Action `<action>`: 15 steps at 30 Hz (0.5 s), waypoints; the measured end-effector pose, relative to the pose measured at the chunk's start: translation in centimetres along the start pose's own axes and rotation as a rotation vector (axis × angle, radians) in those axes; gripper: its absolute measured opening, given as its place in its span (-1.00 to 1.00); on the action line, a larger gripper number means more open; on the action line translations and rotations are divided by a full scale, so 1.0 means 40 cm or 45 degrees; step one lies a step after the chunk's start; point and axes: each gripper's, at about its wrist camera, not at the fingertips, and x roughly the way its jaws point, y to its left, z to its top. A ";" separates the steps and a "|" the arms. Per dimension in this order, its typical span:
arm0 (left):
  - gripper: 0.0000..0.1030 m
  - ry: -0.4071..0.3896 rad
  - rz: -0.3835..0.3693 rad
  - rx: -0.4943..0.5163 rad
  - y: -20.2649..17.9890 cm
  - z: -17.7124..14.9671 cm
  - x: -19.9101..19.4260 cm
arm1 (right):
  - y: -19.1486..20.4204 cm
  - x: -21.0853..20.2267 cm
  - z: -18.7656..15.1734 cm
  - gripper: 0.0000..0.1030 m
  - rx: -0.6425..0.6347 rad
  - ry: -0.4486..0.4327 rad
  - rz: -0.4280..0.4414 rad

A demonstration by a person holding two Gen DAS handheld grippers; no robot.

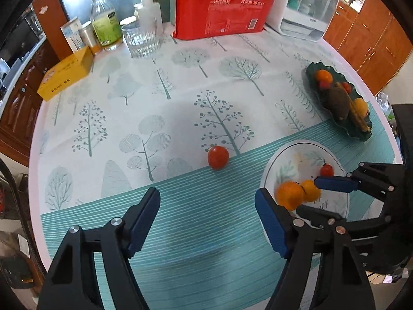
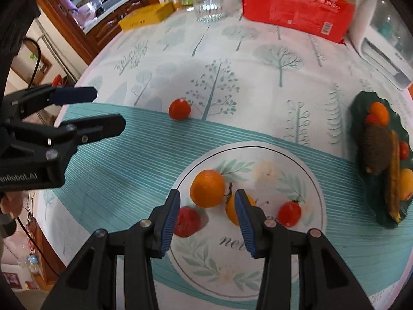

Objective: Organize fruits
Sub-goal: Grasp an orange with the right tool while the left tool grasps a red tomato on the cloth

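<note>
A white floral plate (image 2: 307,180) (image 1: 291,152) holds an orange (image 2: 207,188) (image 1: 289,195), a yellow fruit (image 2: 232,213) (image 1: 311,190), a small tomato (image 2: 289,213) (image 1: 326,170) and a strawberry (image 2: 187,221). A loose red tomato (image 1: 218,157) (image 2: 179,109) lies on the tablecloth left of the plate. My left gripper (image 1: 207,209) is open and empty, in front of that tomato. My right gripper (image 2: 206,211) is open and empty over the plate, beside the orange. A dark green leaf dish (image 1: 313,68) (image 2: 361,103) at the right holds more fruits.
At the table's back stand a red pack of paper cups (image 1: 222,13), a glass (image 1: 140,38), a bottle (image 1: 104,22), a yellow box (image 1: 65,73) and a white appliance (image 1: 307,7). Wooden cabinets surround the round table.
</note>
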 end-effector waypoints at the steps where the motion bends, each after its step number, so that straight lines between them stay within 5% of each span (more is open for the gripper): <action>1: 0.44 0.004 -0.002 -0.005 0.003 0.002 0.008 | 0.003 0.010 0.003 -0.15 -0.009 0.007 -0.008; 15: 0.20 0.018 -0.063 -0.116 0.013 0.042 0.129 | 0.008 0.043 0.013 -0.34 -0.099 -0.012 -0.005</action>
